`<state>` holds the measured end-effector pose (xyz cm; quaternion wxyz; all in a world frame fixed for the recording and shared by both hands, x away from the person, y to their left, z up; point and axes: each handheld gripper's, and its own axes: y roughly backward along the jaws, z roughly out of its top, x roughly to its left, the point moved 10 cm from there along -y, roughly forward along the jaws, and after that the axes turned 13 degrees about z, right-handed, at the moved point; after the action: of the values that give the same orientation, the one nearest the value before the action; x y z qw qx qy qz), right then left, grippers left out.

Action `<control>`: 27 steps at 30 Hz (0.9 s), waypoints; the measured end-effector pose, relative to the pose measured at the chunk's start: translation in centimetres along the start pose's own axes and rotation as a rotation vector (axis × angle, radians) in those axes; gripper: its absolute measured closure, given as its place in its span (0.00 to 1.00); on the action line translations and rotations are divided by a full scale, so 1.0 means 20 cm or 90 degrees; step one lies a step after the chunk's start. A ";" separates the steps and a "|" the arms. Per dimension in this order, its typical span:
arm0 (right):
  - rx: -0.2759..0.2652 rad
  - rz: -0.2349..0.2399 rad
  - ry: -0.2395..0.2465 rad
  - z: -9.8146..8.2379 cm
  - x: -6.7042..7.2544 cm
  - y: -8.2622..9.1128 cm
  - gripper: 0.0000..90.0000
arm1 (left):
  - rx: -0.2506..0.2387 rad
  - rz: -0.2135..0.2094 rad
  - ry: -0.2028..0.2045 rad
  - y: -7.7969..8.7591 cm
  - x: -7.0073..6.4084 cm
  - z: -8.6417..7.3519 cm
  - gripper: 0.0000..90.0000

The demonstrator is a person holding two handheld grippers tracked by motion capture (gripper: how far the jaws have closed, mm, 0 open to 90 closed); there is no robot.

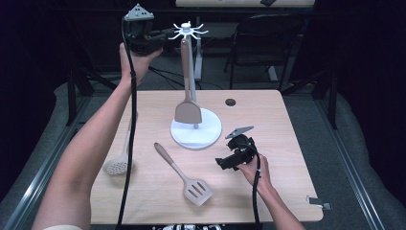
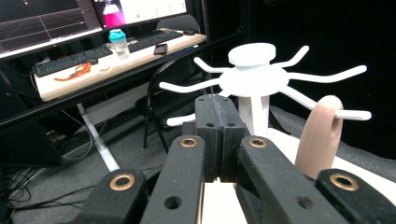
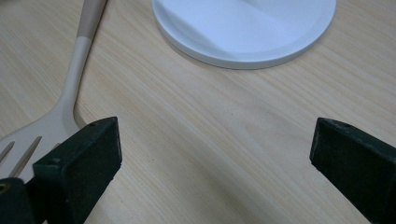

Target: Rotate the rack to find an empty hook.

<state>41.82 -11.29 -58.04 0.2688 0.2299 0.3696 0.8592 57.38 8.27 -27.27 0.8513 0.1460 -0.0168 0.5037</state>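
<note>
The left gripper [image 1: 160, 40] is being held high above the far edge of the wooden surface [image 1: 287, 143], its fingers [image 2: 219, 126] pressing flat against each other with nothing between them. Just beyond the fingertips, the white hook crown [image 2: 254, 77] of the utensil stand [image 1: 191, 81] is spreading its thin arms. To the right of the fingers in the left gripper view, the looped end of a beige turner's handle [image 2: 320, 137] is hanging on one of those arms. In the high view this solid turner [image 1: 186, 108] is dangling down the stand's post, its blade sitting just over the round white base [image 1: 208, 136].

The right gripper [image 1: 225, 163] is hovering low over the surface, near the base, with its fingers [image 3: 81, 161] standing wide apart and holding nothing. Between them bare wood is showing. Ahead of the fingers, the rim of the white base [image 3: 243, 51] is lying on the surface, apart from both pads. Beside the finger at the left of the right gripper view, a slotted turner [image 3: 60, 112] is lying flat, its handle running away from the finger and its slotted blade passing just behind that pad; whether they are touching cannot be told.

In the high view the slotted turner [image 1: 184, 175] is lying diagonally, and a perforated skimmer [image 1: 119, 160] is resting beside the person's left forearm [image 1: 91, 153].
</note>
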 end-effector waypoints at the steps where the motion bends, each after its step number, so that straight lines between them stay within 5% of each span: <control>1: 0.000 0.000 0.000 0.00 0.00 0.00 0.02 | 0.000 0.000 -0.001 0.01 0.00 0.00 1.00; 16: 0.001 0.000 -0.001 0.00 0.01 0.00 0.03 | 0.006 -0.026 -0.022 0.12 -0.05 -0.09 1.00; 27: 0.002 -0.001 0.000 0.00 0.01 -0.01 0.03 | -0.014 -0.042 -0.036 0.15 -0.10 -0.05 1.00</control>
<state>41.76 -11.12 -58.10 0.2691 0.2300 0.3713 0.8584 53.76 8.12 -27.85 0.8682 0.1512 -0.0413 0.4708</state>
